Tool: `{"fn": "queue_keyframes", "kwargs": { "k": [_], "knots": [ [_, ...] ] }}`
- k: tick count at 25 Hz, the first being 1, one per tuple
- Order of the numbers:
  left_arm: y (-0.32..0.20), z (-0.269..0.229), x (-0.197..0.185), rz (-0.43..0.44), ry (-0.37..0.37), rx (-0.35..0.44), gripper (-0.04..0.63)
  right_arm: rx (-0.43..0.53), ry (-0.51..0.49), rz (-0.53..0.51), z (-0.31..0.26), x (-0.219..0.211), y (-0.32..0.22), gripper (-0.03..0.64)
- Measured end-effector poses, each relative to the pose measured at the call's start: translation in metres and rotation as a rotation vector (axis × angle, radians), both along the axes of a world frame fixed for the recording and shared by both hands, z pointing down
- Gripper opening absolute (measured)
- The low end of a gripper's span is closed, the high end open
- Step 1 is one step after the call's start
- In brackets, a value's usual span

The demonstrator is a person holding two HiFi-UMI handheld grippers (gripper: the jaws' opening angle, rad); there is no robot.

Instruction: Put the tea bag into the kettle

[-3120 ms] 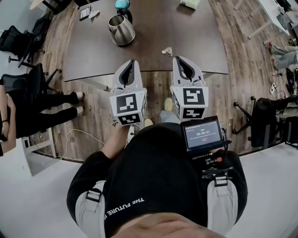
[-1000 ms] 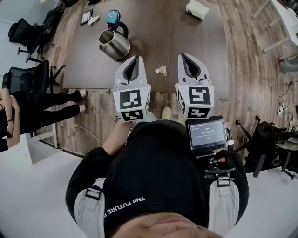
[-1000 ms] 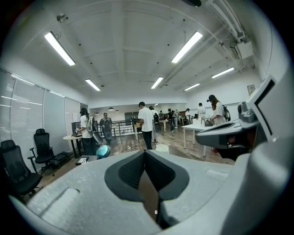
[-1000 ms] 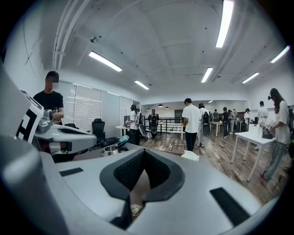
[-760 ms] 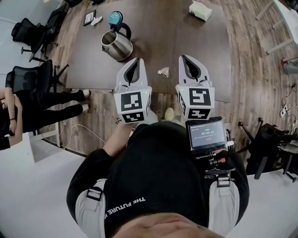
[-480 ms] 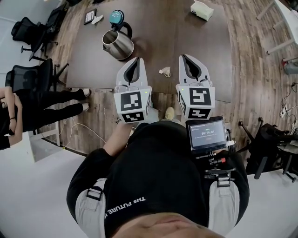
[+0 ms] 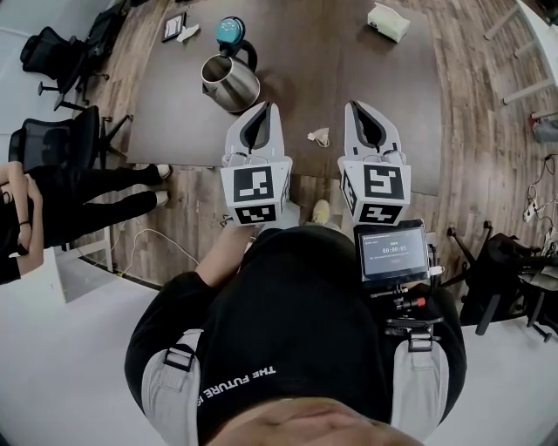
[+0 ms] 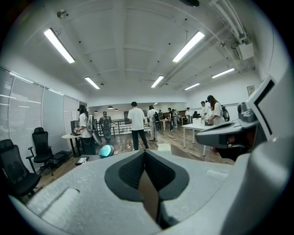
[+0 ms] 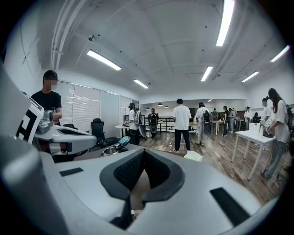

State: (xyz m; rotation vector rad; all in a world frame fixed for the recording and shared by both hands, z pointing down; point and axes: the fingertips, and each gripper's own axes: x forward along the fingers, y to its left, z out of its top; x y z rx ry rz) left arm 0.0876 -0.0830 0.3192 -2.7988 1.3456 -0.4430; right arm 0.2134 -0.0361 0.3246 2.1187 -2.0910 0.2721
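A steel kettle [image 7: 230,82] stands open on the dark table [image 7: 349,70] at the far left, its teal lid [image 7: 231,29] tipped back behind it. The small pale tea bag [image 7: 319,137] lies near the table's front edge. My left gripper [image 7: 260,109] and right gripper [image 7: 362,107] hover side by side over that edge, both shut and empty, with the tea bag between them. The left gripper [image 8: 144,152] view shows only the teal lid [image 8: 106,150]. Past the right gripper [image 9: 143,152], that gripper's view shows the kettle [image 9: 110,151].
A white box [image 7: 388,22] sits at the table's far right, and a black flat item [image 7: 174,26] at its far left corner. Office chairs [image 7: 52,144] and a seated person's legs [image 7: 87,200] are to the left. Several people stand further back in the room.
Both grippers have moved forward over the table's front edge, still shut. The kettle and tea bag now lie closer, the tea bag between the two grippers.
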Motion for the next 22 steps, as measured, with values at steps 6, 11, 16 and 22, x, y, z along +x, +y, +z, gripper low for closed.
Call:
{"fn": "queue_keyframes", "kwargs": {
  "k": [6, 11, 16, 22],
  "knots": [
    [-0.017, -0.001, -0.006, 0.009, 0.01, -0.009, 0.003, -0.008, 0.005, 0.013, -0.001, -0.006, -0.015, 0.006],
    [-0.049, -0.003, -0.025, 0.021, 0.017, -0.019, 0.003, -0.017, 0.008, 0.024, -0.003, -0.027, -0.045, 0.006],
    [-0.061, -0.002, -0.03, 0.037, 0.026, -0.02, 0.003, -0.016, 0.013, 0.031, -0.004, -0.035, -0.056, 0.006],
    [-0.072, -0.005, -0.033, 0.054, 0.032, -0.021, 0.003, -0.014, 0.025, 0.048, -0.009, -0.038, -0.063, 0.006]
  ]
}}
